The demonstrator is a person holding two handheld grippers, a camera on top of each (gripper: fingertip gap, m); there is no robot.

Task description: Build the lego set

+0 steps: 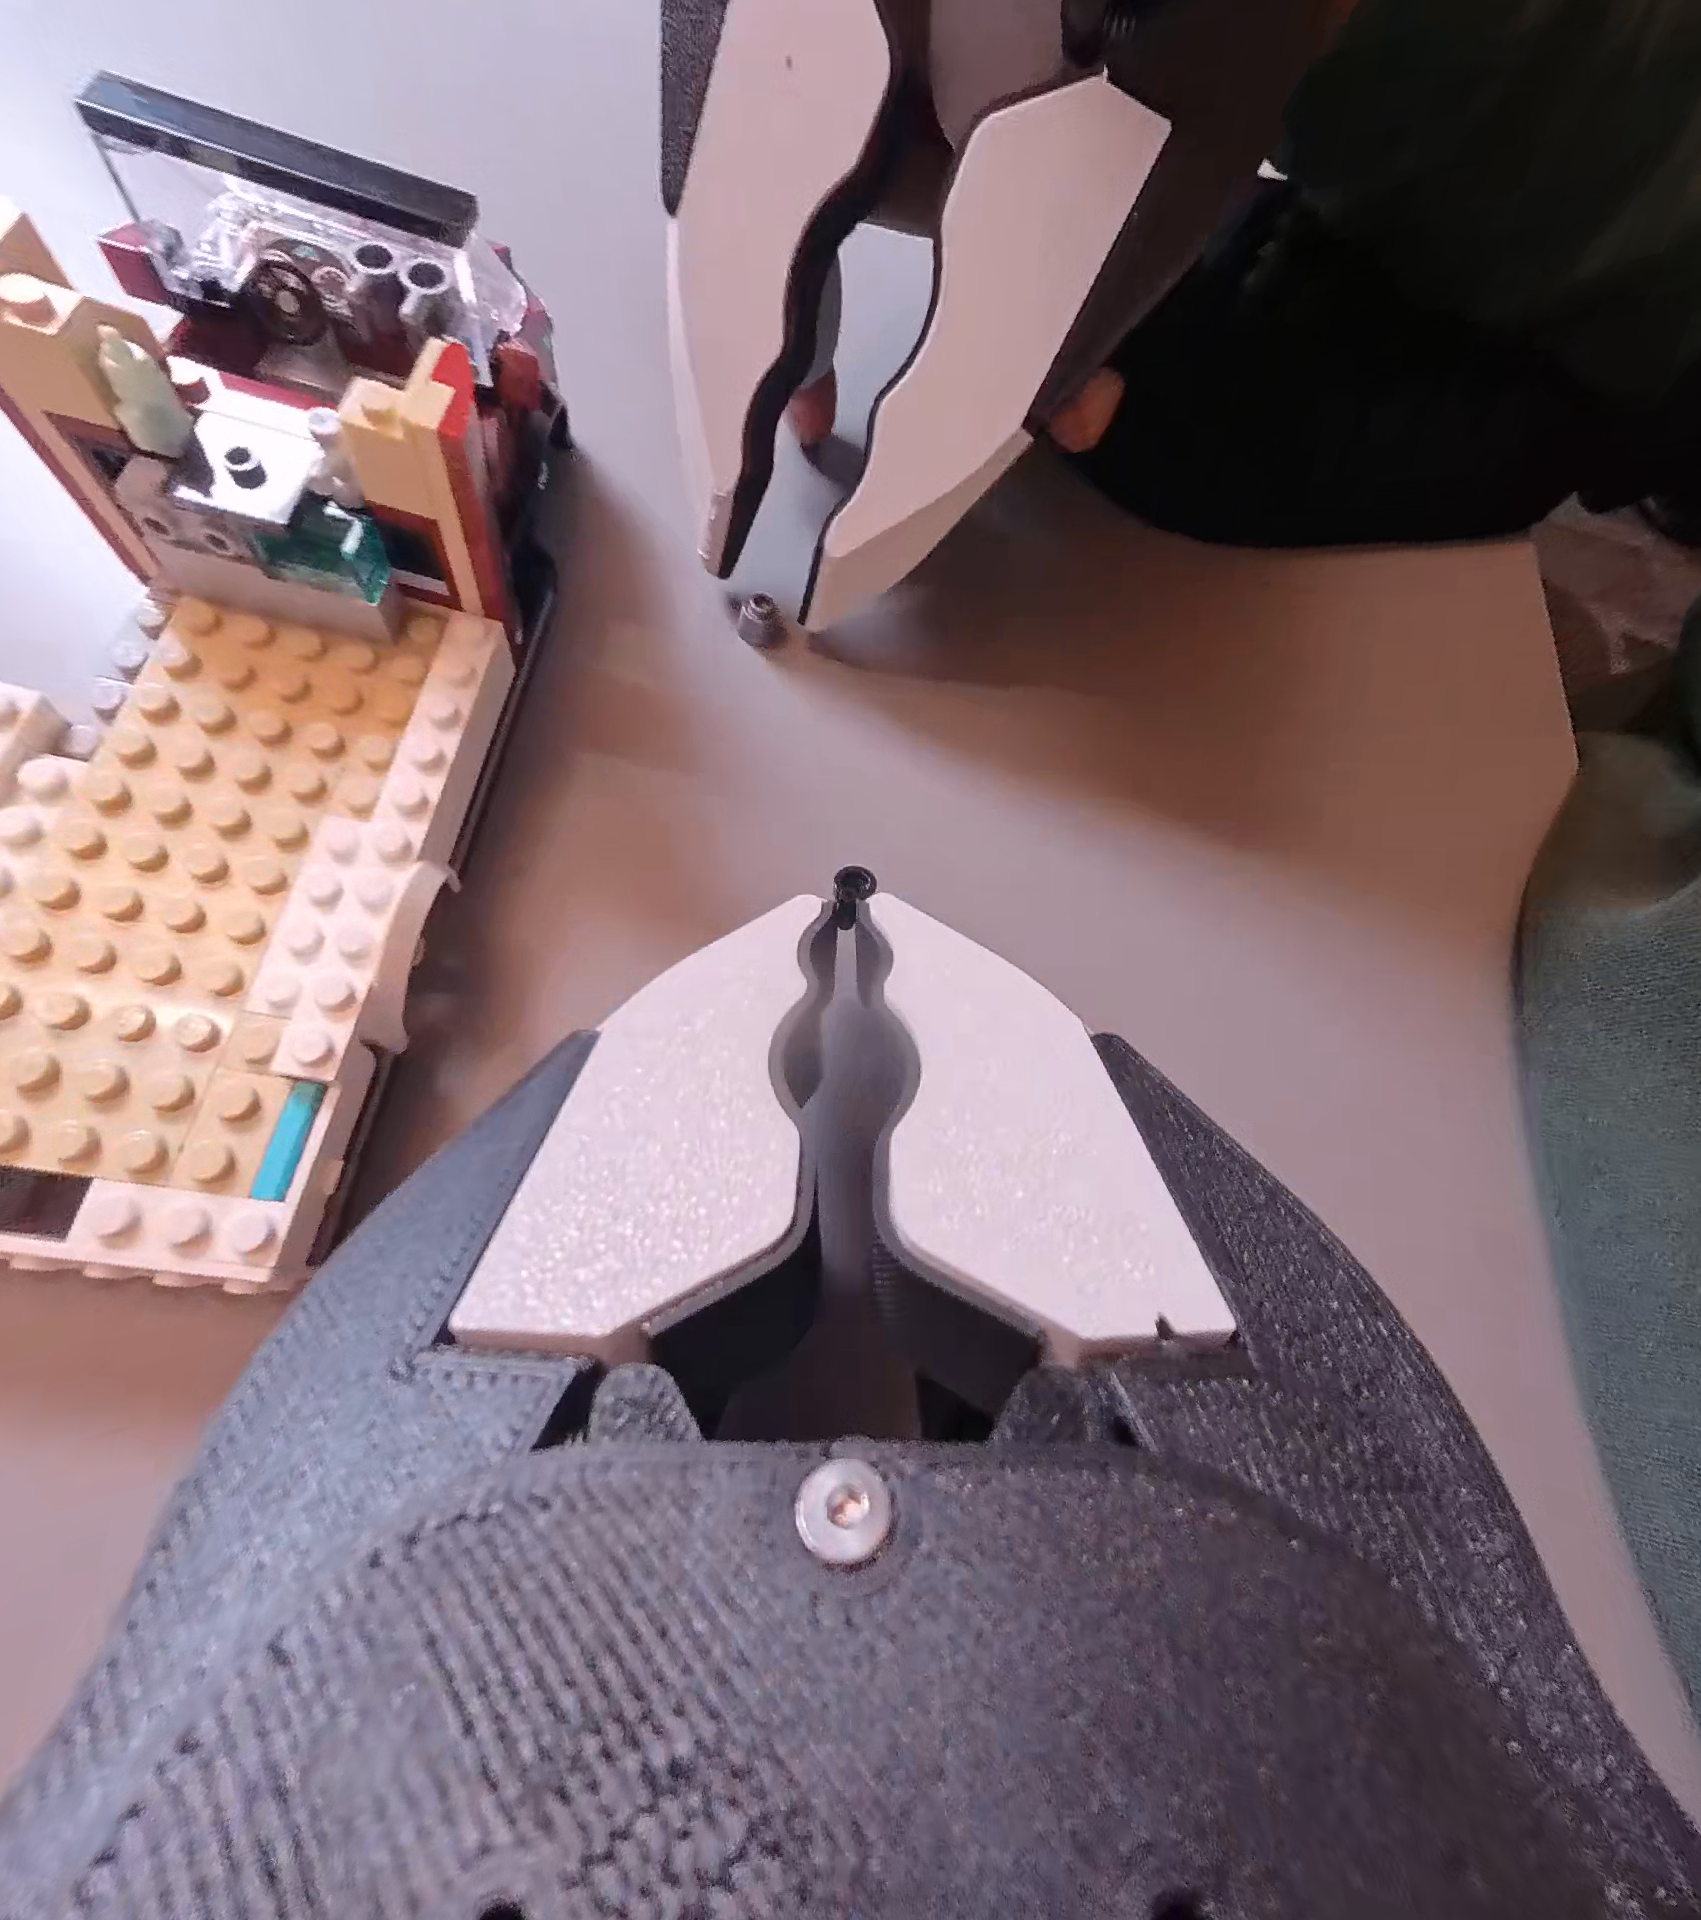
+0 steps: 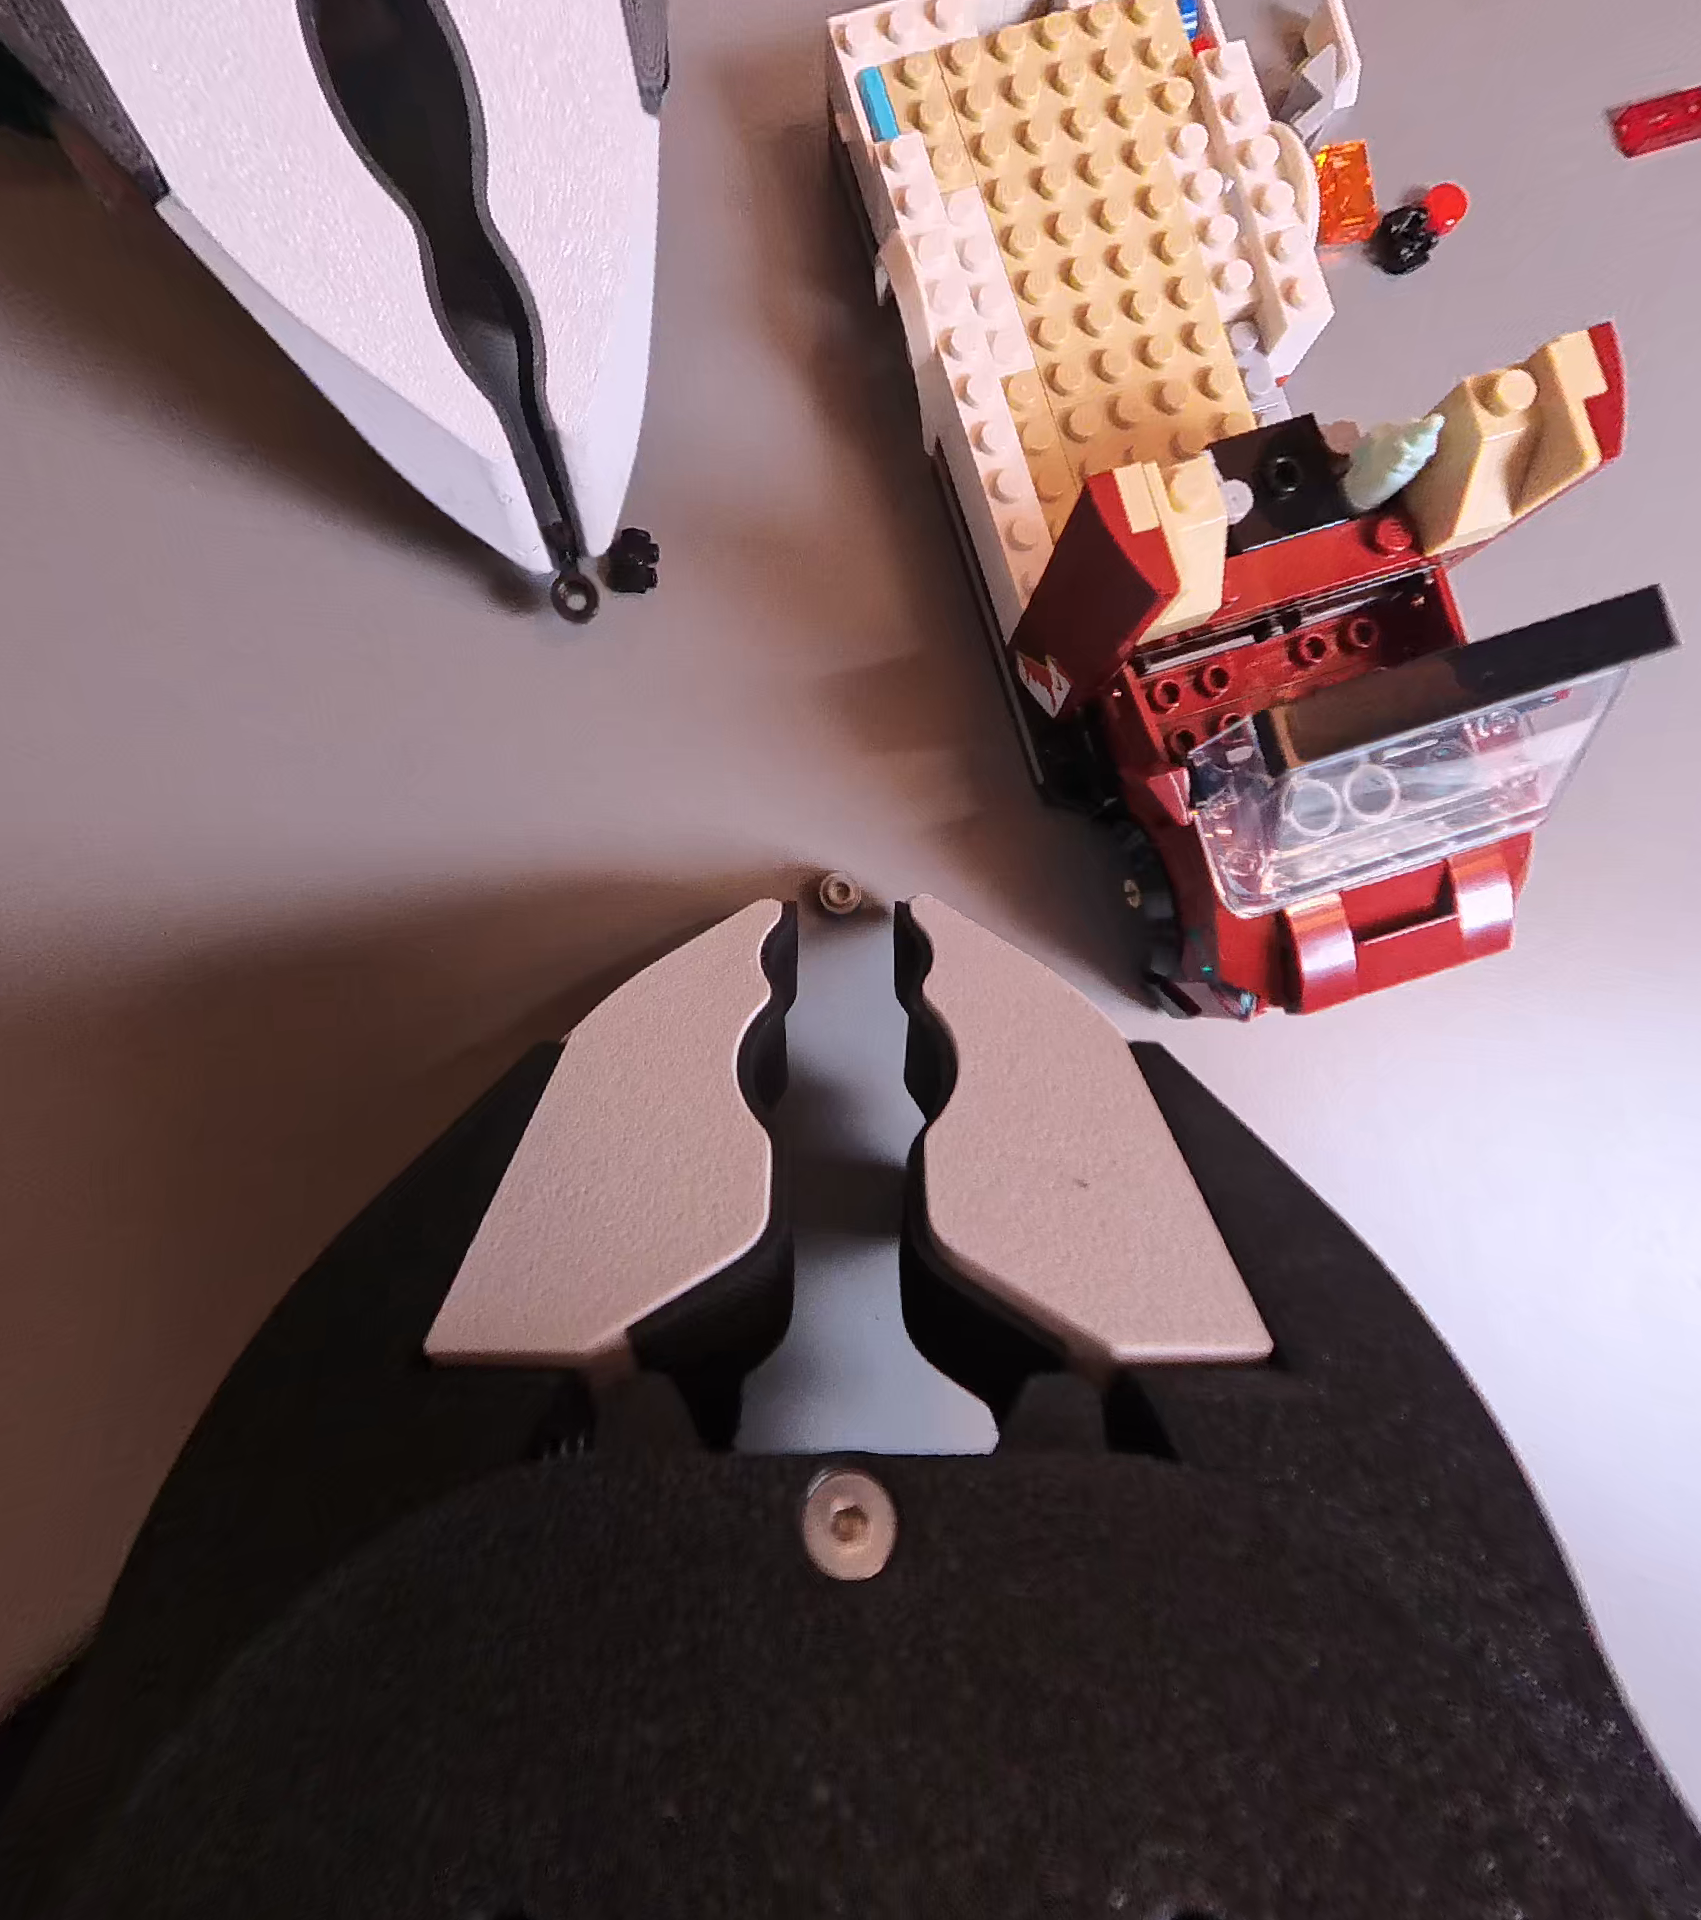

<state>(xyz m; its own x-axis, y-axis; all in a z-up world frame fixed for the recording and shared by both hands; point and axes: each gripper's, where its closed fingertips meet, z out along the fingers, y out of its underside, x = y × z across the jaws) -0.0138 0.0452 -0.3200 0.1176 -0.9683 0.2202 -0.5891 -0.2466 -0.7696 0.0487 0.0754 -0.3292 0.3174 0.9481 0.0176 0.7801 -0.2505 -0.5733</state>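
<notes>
Lego truck (image 2: 1241, 520), dark-red cab with tan studded bed, sits on the grey table (image 2: 410, 779). Beside it, left gripper (image 1: 851, 899) pinches a small black ring piece (image 1: 851, 883); right gripper (image 2: 841, 909) is spread behind a tiny grey round stud (image 2: 838, 891).

We are viewing the partly built lego truck (image 2: 1241, 540), standing upright at 2 o'clock in the right wrist view: dark red cab, clear windshield (image 2: 1386, 800), tan studded bed (image 2: 1085, 239). A small grey round piece (image 2: 838, 894) is lying at centre; a small black piece (image 2: 633, 561) is resting at 11 o'clock.
</notes>
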